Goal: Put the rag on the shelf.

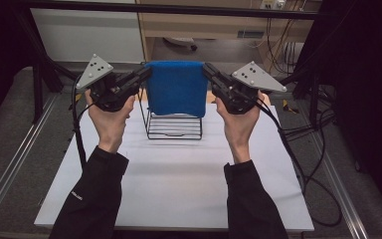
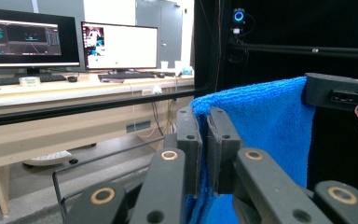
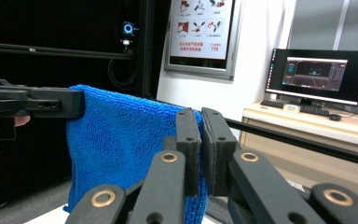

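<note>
A blue towel [image 1: 176, 87] hangs in the air, stretched flat between my two grippers above a black wire rack [image 1: 174, 128]. My left gripper [image 1: 148, 72] is shut on the towel's upper left corner, and my right gripper [image 1: 206, 67] is shut on its upper right corner. In the left gripper view the jaws pinch the blue towel [image 2: 265, 121] at its top edge, my left gripper [image 2: 204, 140] pointing toward the other gripper. In the right gripper view my right gripper [image 3: 201, 140] clamps the blue towel [image 3: 121, 140] the same way. The towel's lower edge hides the rack's top.
The rack stands at the far middle of a white table [image 1: 179, 174]. Black cables [image 1: 308, 169] trail off the table's right side. Metal rails [image 1: 10, 164] run along both sides. A desk with monitors [image 2: 74, 44] lies beyond the table.
</note>
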Demonstrator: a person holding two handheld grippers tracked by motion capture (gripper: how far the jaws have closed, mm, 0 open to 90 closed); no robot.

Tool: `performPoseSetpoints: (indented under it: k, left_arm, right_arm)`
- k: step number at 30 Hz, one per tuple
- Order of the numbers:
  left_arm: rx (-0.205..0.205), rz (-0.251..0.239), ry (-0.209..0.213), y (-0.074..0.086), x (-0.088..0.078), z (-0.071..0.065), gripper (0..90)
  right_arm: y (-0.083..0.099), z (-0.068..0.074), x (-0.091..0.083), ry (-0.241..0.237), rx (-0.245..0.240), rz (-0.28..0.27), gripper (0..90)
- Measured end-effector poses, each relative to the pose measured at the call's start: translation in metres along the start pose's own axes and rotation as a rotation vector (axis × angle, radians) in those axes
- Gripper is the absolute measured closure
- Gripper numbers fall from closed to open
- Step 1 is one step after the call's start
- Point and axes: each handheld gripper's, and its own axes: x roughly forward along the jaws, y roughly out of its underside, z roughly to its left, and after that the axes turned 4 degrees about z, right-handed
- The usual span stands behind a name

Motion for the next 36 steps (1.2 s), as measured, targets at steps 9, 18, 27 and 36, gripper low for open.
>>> performPoseSetpoints:
  k: [9,18,27,36]
  left_arm:
    - [0.008,-0.022,-0.018,-0.013,0.004,0.004,84.6]
    - [-0.005,-0.022,-0.035,-0.022,0.012,0.014,84.6]
    - [-0.014,-0.021,-0.053,-0.031,0.019,0.025,84.6]
    - [-0.033,-0.033,-0.062,-0.038,0.025,0.035,84.6]
  right_arm:
    - [-0.015,-0.003,0.012,0.016,-0.022,0.000,86.7]
    - [-0.021,-0.010,0.026,0.024,-0.021,0.004,86.7]
    - [-0.026,-0.016,0.042,0.024,-0.007,0.004,86.7]
    - [-0.035,-0.019,0.055,0.024,-0.016,0.003,86.7]
